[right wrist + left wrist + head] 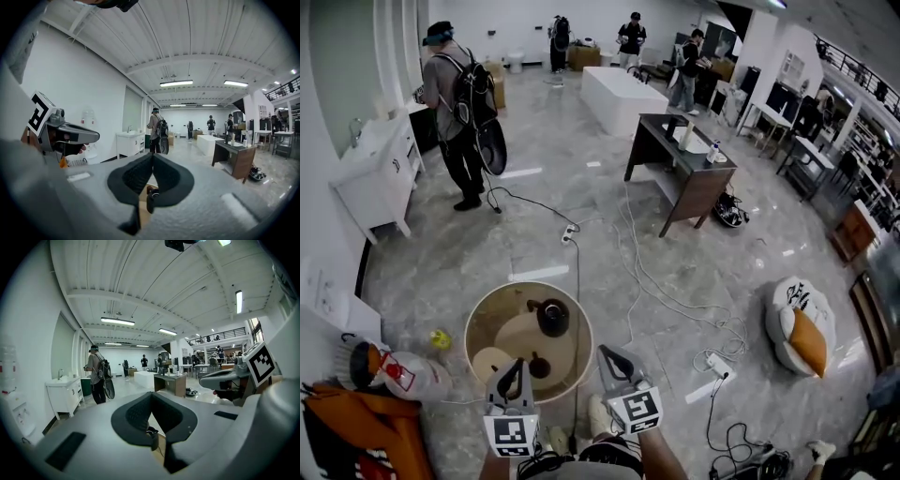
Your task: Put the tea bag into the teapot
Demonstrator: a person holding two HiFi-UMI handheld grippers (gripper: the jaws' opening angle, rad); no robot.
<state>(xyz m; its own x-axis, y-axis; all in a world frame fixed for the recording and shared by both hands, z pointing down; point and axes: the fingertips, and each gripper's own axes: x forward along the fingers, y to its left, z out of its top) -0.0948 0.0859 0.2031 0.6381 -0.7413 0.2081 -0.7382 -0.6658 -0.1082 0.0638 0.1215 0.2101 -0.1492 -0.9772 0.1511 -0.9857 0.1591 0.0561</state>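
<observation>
The fingers (133,416) of the left gripper (151,393) stand pressed together at their tips, with nothing between them. The fingers (133,178) of the right gripper (153,155) are closed on each other in the same way and are likewise empty. Both tools point almost level, tipped only a little down, so each gripper view looks out across the room and not at the worktop. Seen from the head view, the left gripper (514,366) is held low in front of the person over the near rim of the round worktop (502,305). The right gripper (607,354) is just beside that rim on its right, and the two lie roughly side by side with their marker cubes nearest the body. The dark teapot (552,317) stands upright on the worktop towards its far side, well apart from both pairs of fingers, and a small dark piece (539,366) lies nearer the person. The tea bag is too small to pick out in any view.
</observation>
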